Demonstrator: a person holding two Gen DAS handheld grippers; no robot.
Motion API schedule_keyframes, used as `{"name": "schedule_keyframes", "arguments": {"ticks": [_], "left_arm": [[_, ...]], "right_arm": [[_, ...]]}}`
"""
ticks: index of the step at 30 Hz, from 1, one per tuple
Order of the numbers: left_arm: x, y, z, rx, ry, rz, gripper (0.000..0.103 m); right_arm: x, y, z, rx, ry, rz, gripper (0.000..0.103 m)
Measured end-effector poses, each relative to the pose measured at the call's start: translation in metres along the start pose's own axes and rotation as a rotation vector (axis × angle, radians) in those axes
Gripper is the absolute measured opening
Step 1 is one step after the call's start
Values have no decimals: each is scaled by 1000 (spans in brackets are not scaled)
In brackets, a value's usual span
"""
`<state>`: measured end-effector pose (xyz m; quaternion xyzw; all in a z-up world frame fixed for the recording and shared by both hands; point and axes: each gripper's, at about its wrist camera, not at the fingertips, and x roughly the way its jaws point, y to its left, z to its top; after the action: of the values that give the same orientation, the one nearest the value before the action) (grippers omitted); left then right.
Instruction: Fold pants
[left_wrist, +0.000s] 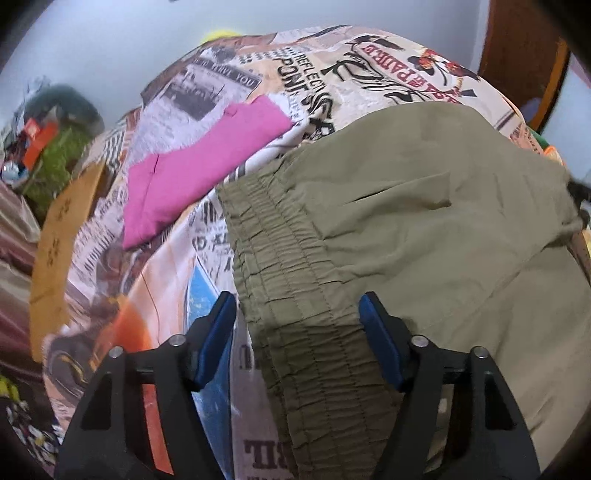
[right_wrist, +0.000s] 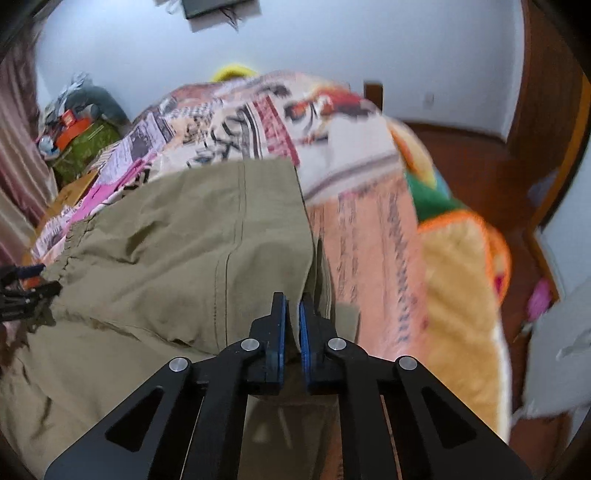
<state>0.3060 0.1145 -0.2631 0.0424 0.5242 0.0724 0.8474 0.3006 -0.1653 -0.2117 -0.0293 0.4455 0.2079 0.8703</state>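
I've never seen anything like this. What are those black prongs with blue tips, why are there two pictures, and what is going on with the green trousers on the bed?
The prongs are hand-held grippers, one in each of a person's hands, each carrying a camera that looks along its fingers. One picture comes from the left gripper, the other from the right gripper. On the patterned bedspread lie olive pants and a folded pink cloth. The left fingers stand open on either side of the elastic waistband. The right ones are shut on the pants' edge, ready for folding.

Right claw (right_wrist: 292, 306) pinches the olive pants (right_wrist: 184, 236) edge on the bedspread (right_wrist: 369, 229)
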Motion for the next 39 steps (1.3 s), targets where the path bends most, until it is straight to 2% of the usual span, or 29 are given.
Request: {"name": "schedule_keyframes", "arguments": {"ticks": [4, 11, 13, 16, 22, 27, 29, 31, 33, 38, 39], "left_arm": [[-1, -1, 7, 27, -13, 31, 65], [16, 22, 2, -84, 29, -91, 67], [17, 25, 0, -99, 26, -99, 71], [15, 23, -2, -93, 21, -93, 72], [8, 26, -1, -110, 24, -92, 71], [-12, 35, 3, -128, -24, -70, 71], [-19, 40, 8, -129, -43, -64, 71], [-24, 47, 13, -137, -61, -59, 71], [-27, 54, 20, -149, -73, -62, 71], [-22, 68, 36, -183, -84, -68, 72], [-20, 70, 38, -189, -81, -72, 72]], "right_arm": [[-6, 1, 17, -48, -26, -39, 4], [17, 1, 15, -76, 17, -94, 4], [28, 2, 10, -95, 47, -117, 4], [38, -2, 7, -104, 68, -176, 2], [16, -15, 16, -46, 20, -150, 2], [-2, -12, 31, -33, -14, -112, 3], [-6, -9, 36, -31, -29, -102, 9], [-9, -5, 42, -34, -47, -96, 32], [-12, 0, 46, -41, -77, -89, 45], [-9, 13, 60, -64, -89, -38, 48], [-5, 16, 63, -65, -92, -35, 52]]}}
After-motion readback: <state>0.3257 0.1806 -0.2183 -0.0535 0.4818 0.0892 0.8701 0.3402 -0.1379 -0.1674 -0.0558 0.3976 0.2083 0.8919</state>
